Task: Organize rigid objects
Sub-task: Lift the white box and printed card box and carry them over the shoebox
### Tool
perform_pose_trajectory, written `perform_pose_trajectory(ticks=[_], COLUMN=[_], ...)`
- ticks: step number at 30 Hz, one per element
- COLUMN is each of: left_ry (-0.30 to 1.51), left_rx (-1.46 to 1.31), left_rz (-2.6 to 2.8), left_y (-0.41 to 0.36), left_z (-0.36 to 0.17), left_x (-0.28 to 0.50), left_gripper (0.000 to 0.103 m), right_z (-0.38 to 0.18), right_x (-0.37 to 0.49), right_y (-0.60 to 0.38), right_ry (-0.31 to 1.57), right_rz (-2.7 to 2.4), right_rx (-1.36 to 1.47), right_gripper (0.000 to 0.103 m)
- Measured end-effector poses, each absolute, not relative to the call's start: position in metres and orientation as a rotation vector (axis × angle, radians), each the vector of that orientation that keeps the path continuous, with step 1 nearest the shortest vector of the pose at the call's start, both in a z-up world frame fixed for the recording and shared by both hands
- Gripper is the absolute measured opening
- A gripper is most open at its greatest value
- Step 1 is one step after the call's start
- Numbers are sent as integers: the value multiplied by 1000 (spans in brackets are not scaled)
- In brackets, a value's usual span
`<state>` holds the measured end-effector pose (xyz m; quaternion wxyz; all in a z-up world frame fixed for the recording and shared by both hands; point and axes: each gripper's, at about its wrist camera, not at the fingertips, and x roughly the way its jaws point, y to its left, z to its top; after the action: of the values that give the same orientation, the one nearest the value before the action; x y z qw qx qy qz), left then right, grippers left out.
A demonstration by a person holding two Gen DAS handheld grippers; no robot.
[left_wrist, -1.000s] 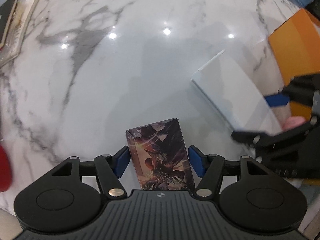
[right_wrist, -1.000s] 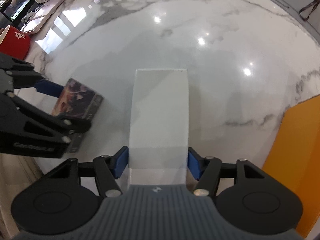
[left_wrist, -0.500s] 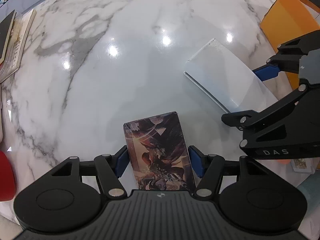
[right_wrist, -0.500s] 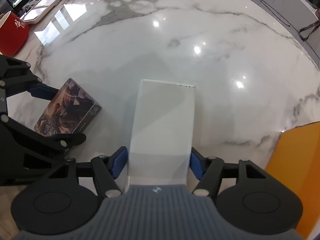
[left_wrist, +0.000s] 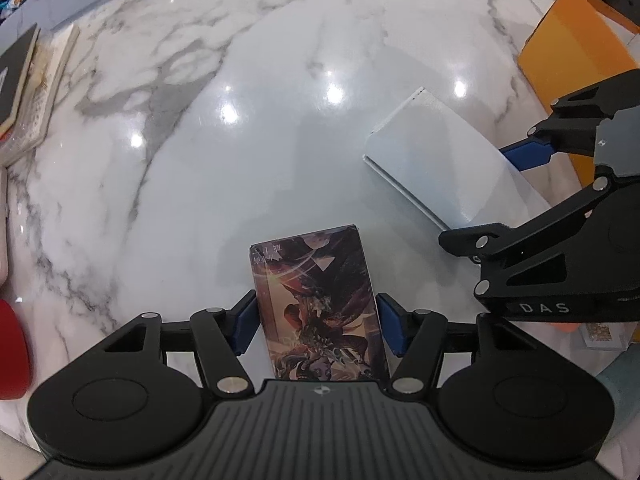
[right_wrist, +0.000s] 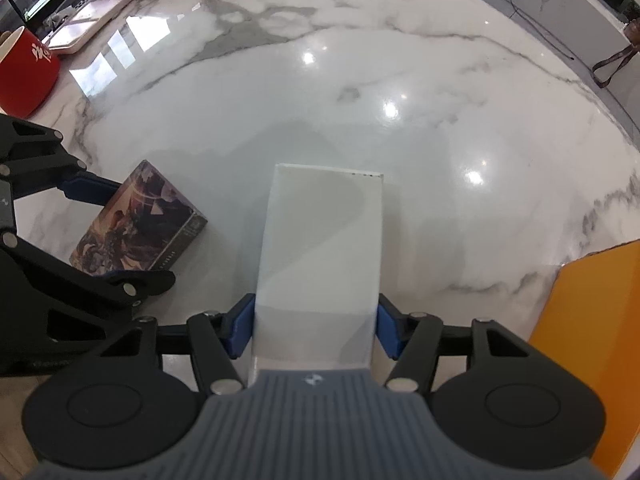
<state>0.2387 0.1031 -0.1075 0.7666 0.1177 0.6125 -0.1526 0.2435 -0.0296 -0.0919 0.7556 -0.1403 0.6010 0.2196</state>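
The illustrated box (left_wrist: 316, 308) lies at lower centre on the counter (left_wrist: 200, 160); the left gripper (left_wrist: 316, 326) is closing its fingers on its long sides. The right gripper (right_wrist: 316, 326), also closing, straddles the white box (right_wrist: 320, 248). Both look light, stiff and glossy, perhaps slippery.

bare marble (right_wrist: 400, 80) ahead; orange box (right_wrist: 592, 340) rightward.

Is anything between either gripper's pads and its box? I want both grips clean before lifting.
Nothing visible. The closing left gripper straddles the illustrated box; the closing right gripper straddles the white box.
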Motion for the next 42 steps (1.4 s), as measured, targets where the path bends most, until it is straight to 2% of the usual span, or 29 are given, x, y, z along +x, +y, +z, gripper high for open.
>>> perform_pose_trajectory(ticks=[7, 16, 28, 35, 42], left_ry=[1268, 1159, 1015, 962, 950], left_rx=[215, 203, 221, 283, 359], left_rz=[-321, -323, -466, -612, -718], left_y=[111, 100, 22, -57, -119], left_z=[-76, -15, 53, 60, 42], left_x=[233, 213, 176, 162, 159], left_gripper=[70, 70, 70, 70, 70], right_z=[-67, 2, 76, 79, 34], right_x=[239, 219, 178, 147, 139], right_y=[-31, -45, -129, -205, -261], right_ry=[1257, 1137, 1054, 1084, 1199], right_rz=[476, 457, 307, 175, 69], right_rx=[-292, -297, -291, -250, -182], right_gripper=[61, 61, 61, 61, 61])
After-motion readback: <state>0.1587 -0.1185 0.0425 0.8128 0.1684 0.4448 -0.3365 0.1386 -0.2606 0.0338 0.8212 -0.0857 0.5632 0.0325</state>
